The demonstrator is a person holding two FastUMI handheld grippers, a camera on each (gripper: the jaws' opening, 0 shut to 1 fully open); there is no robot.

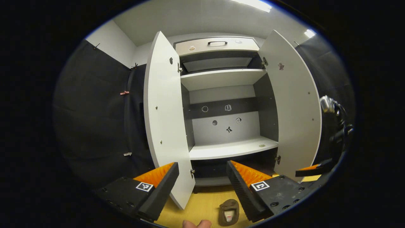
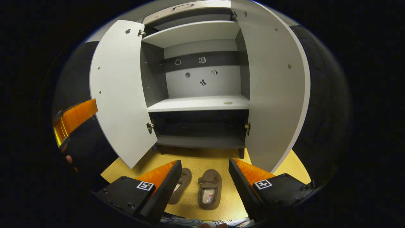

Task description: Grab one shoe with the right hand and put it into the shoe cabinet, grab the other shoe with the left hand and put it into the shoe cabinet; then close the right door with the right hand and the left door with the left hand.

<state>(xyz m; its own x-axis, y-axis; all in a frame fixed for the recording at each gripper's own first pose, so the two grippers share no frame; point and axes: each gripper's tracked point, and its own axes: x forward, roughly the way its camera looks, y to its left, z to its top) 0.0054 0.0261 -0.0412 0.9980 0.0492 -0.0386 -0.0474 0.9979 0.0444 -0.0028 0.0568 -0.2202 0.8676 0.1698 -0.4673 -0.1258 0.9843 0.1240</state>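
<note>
**Right gripper view: shoes below the spread fingers, cabinet standing open**

Right gripper view was looked to first. The right gripper (image 2: 205,177) was seen with its fingers spread wide and nothing between them. Two brown shoes were found side by side on the yellow floor (image 2: 227,202) in front of the shoe cabinet (image 2: 199,103). The right-hand shoe (image 2: 209,189) lay squarely in the gap between the fingers, low in the picture; the left-hand shoe (image 2: 181,185) was partly hidden behind the view's left finger. The long axis of each shoe was seen to point toward the cabinet, in line with the gripper's forward direction, so a downward reach would be called for, and the fingers would be expected to close across the shoe's width.

In the left gripper view, the left gripper (image 1: 202,177) was likewise seen wide and empty, raised toward the shelves, with one shoe (image 1: 229,212) low near its right finger. The left door (image 1: 166,120) and right door (image 1: 292,104) were both swung open. The right gripper was judged the nearer to its shoe.
</note>
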